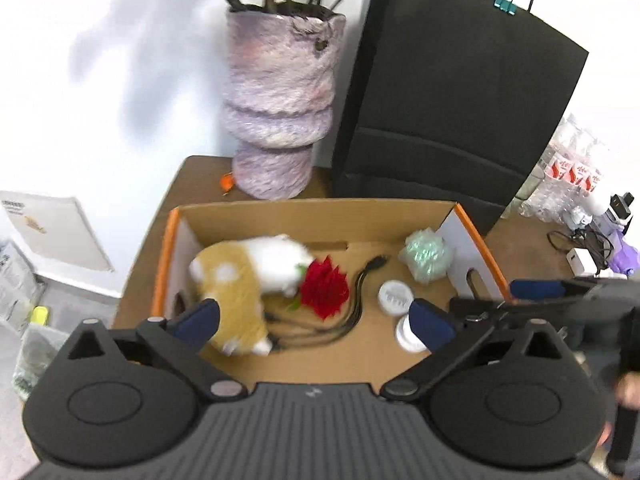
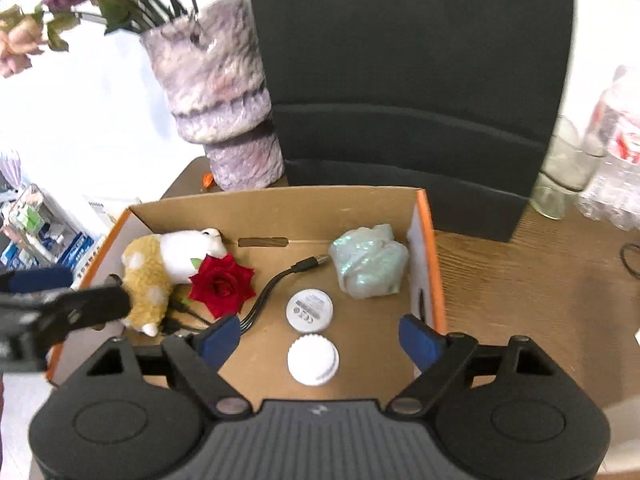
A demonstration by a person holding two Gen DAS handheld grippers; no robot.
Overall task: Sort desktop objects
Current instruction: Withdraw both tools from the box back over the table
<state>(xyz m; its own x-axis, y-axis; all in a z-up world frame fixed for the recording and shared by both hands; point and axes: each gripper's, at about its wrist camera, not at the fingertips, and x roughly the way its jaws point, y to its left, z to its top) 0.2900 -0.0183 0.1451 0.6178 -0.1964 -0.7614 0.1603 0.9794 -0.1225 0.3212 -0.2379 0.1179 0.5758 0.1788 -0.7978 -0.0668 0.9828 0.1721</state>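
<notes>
From my left wrist camera, the left gripper [image 1: 316, 322] hangs over the near edge of the box [image 1: 312, 216], jaws spread wide with nothing between them. Inside the box, the plush toy [image 1: 244, 280] lies at the left, its near end just beside my left finger [image 1: 198, 320]. The red rose [image 1: 324, 290] touches the toy's right side. A black cable [image 1: 356, 304] runs from the middle of the floor back under the toy. Right of it sit two white caps [image 1: 394, 298], one nearer than the other, and the pale green bundle [image 1: 426, 256] rests in the far right corner. The vase [image 1: 276, 108] and a black bag [image 1: 448, 92] stand behind the box. The right gripper [image 1: 536, 292] shows at the right edge.

From my right wrist camera, the right gripper [image 2: 320, 340] is also wide open and holds nothing, its fingers straddling the nearer cap [image 2: 313, 359]. The farther cap [image 2: 309, 311] lies just beyond it, the green bundle [image 2: 370, 262] against the right wall, the rose [image 2: 222, 286] and toy [image 2: 160, 272] to the left, the cable [image 2: 272, 284] between. The left gripper [image 2: 60, 300] intrudes from the left, blurred. The box [image 2: 280, 208] sits on a wooden table [image 2: 520, 280].
</notes>
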